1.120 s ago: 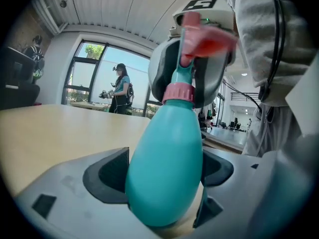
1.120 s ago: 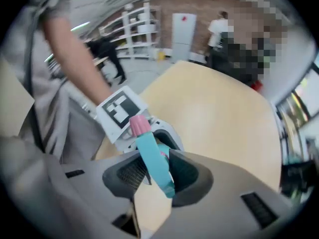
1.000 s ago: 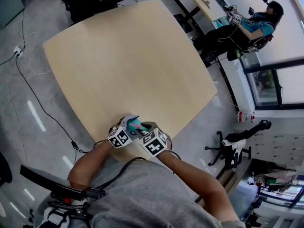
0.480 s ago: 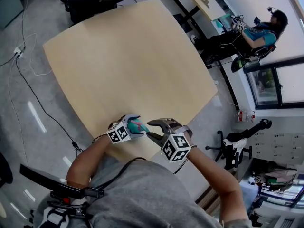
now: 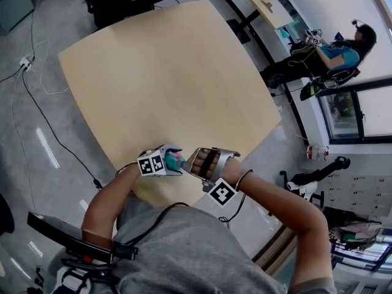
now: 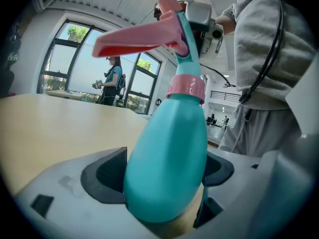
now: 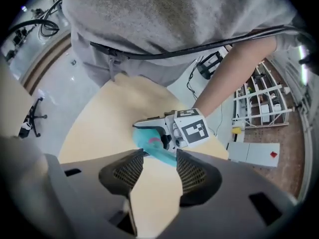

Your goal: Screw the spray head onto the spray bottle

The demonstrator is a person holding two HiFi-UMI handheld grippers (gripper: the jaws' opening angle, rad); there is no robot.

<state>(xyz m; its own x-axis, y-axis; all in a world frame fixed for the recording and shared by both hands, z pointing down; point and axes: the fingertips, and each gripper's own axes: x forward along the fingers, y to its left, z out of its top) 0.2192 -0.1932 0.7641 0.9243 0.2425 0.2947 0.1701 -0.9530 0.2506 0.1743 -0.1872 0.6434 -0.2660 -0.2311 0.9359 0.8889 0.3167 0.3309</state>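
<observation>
1. Your left tongs (image 6: 162,177) stand wide and clamp the lower body of the teal spray bottle (image 6: 169,138), with a dark pad pressing on each side.
2. You hold the bottle clear of the wooden surface (image 5: 171,72), over its near edge and just in front of your grey shirt (image 5: 184,250).
3. The spray head (image 6: 149,34) sits on the bottle's neck. Its pink collar (image 6: 185,87) meets the top of the body, and its pink trigger reaches left in the left gripper view. You cannot tell whether the collar is screwed tight.
4. Your right tongs (image 7: 160,176) point steeply down at the bottle from the right. Their jaws are apart and have just been opening. The teal top of the sprayer shows at the gap between their tips, and the pads do not press it.
5. Far right, beyond the surface, a person (image 5: 340,41) sits by the window.
</observation>
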